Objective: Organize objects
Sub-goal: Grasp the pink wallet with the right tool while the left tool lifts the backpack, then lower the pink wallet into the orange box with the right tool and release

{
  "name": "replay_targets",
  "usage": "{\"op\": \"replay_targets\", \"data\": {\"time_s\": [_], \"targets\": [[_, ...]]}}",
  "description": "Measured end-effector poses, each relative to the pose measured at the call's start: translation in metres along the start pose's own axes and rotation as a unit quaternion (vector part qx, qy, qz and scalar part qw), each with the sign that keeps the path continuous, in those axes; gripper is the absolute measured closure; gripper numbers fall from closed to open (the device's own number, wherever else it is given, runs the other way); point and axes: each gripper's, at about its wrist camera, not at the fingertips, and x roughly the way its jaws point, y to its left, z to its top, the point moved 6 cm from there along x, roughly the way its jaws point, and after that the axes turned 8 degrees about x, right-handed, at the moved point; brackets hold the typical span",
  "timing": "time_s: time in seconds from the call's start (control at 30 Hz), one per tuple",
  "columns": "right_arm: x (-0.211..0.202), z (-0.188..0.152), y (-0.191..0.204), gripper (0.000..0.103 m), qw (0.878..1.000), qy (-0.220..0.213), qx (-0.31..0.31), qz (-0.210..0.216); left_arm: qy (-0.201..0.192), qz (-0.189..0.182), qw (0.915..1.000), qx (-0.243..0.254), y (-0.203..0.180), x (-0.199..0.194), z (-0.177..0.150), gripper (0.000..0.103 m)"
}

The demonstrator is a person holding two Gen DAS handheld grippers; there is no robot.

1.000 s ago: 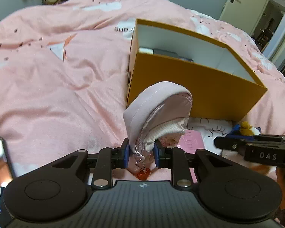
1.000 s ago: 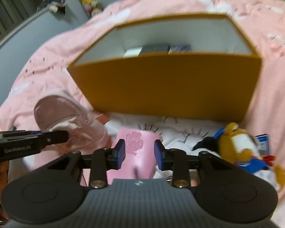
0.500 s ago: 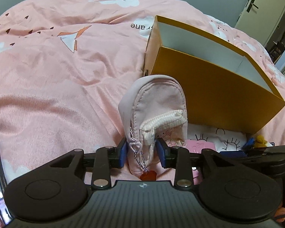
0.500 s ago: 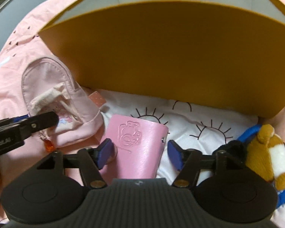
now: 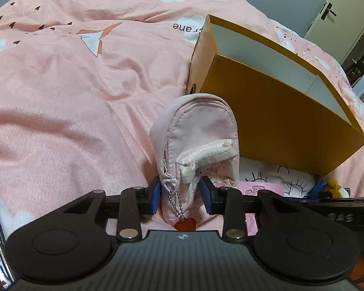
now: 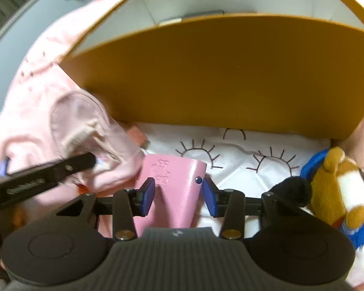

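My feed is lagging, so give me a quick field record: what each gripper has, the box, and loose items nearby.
left gripper: jaws around the pink mini backpack, just eased wider; contact unclear
right gripper: jaws just closing around the pink card holder, small gaps at both pads
box: yellow, open top, behind both items; contents only glimpsed
loose items: plush toy to the right of the card holder
surface: pink duvet

A pale pink zippered pouch (image 5: 199,143) with a heart charm stands between the left tool's (image 5: 182,198) fingers. A pink embossed card holder (image 6: 174,189) lies between the right tool's (image 6: 178,196) fingers, before the yellow box (image 6: 218,77).
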Motion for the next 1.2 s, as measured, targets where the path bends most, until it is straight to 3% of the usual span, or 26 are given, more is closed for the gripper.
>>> {"op": "replay_targets", "data": {"time_s": [0.17,0.27,0.33,0.67,1.07,1.2], "targets": [[-0.018,-0.003,-0.007,0.066,0.993,-0.024,0.076,0.085,0.000,0.001,1.0000,0.002,-0.001,-0.001,-0.001,0.069],[-0.010,-0.009,0.001,0.069,0.991,0.001,0.084,0.103,-0.003,0.000,1.0000,0.002,-0.001,-0.002,-0.001,0.071],[0.000,-0.016,0.006,0.081,0.992,0.019,0.091,0.090,-0.005,0.001,1.0000,0.005,-0.001,-0.003,-0.001,0.074],[-0.028,-0.019,0.016,0.084,0.998,-0.019,0.033,0.052,-0.046,-0.022,0.9977,0.045,-0.021,-0.035,0.000,0.082],[-0.129,0.019,0.010,0.084,0.989,-0.137,0.003,0.053,-0.118,-0.111,0.9849,0.062,-0.055,-0.094,0.039,0.083],[-0.156,0.038,0.017,0.085,0.984,-0.169,-0.006,0.061,-0.122,-0.138,0.9812,0.056,-0.056,-0.100,0.064,0.083]]}}
